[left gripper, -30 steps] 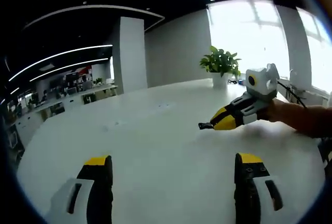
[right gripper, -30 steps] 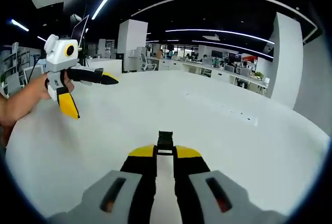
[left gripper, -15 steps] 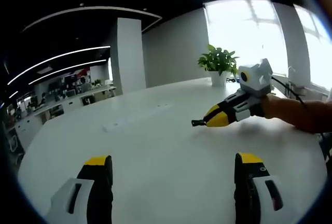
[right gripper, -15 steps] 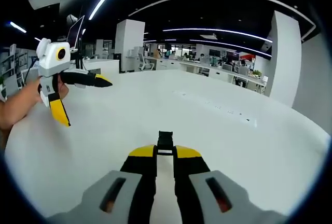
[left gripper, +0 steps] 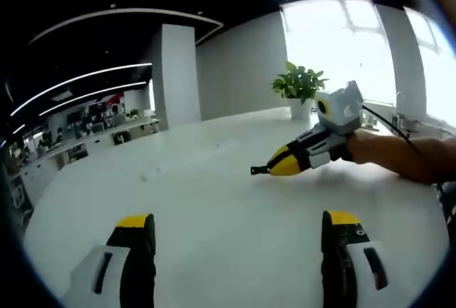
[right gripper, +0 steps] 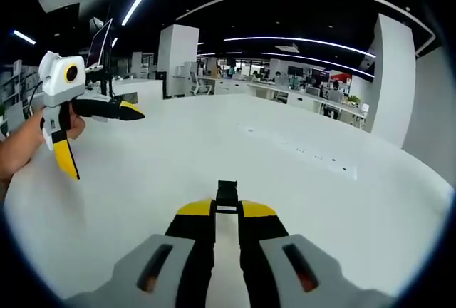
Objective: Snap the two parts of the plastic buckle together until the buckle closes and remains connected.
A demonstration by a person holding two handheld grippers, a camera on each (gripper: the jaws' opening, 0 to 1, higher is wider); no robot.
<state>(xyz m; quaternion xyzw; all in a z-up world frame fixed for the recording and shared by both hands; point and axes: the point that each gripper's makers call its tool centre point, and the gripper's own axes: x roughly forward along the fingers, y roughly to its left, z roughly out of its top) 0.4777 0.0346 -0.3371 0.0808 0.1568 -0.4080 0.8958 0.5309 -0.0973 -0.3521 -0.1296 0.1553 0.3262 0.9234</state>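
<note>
Right gripper (right gripper: 227,207): jaws nearly shut, pinching a small black buckle part (right gripper: 227,192) that sticks out past the yellow tips. In the left gripper view I see that same gripper coming in from the right, held off the white table (left gripper: 214,208), black piece at its nose.

Left gripper (left gripper: 238,224): jaws spread wide, nothing between them. In the right gripper view it hangs above the table's left edge, jaws splayed.

I can't find the second buckle half in either view, so I'd judge the step in hand is locating and picking it up before any mating.

How I'd do it well:
- Pan the left gripper slowly over the table until the other half shows.
- Grip it by the body, leaving the mating end free.
- Keep the right gripper's hold steady; the part is gripped near its rear, so it could pivot under push.
- Line both halves on one axis, then press straight in.
- Keep both pieces in view.
</note>
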